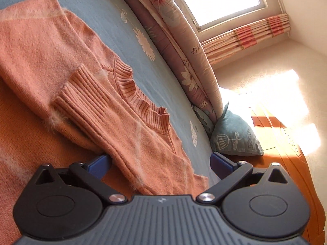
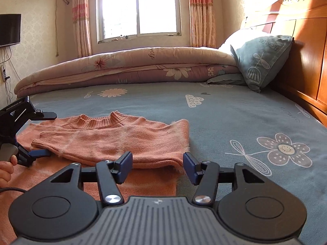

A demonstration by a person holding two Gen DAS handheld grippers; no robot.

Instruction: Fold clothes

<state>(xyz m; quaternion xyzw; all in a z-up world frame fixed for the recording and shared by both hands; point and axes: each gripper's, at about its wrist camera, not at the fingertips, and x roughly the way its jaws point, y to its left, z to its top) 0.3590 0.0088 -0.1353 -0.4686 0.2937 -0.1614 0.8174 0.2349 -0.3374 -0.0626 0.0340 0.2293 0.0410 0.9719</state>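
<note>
- A fuzzy salmon-orange knitted sweater with a ribbed collar lies flat on the blue-grey flower-printed bedsheet, near the front edge of the bed
- One long sleeve with a ribbed cuff is folded across the chest, just below the ribbed collar
- The left gripper, black with blue pads, has its jaws spread wide; the folded sleeve runs between them and touches the pad on the picture's left, but the pads do not squeeze it
- In the right wrist view that same tool sits at the sweater's left edge, one finger above the cloth and one low beside the cuff, with a person's hand on its handle
- The right gripper stands about half open at the sweater's near fold, its pads on either side of the folded edge and not pinching it
- A rolled pinkish floral quilt lies along the far side of the bed, under the window
- A teal printed pillow leans against the wooden headboard
</note>
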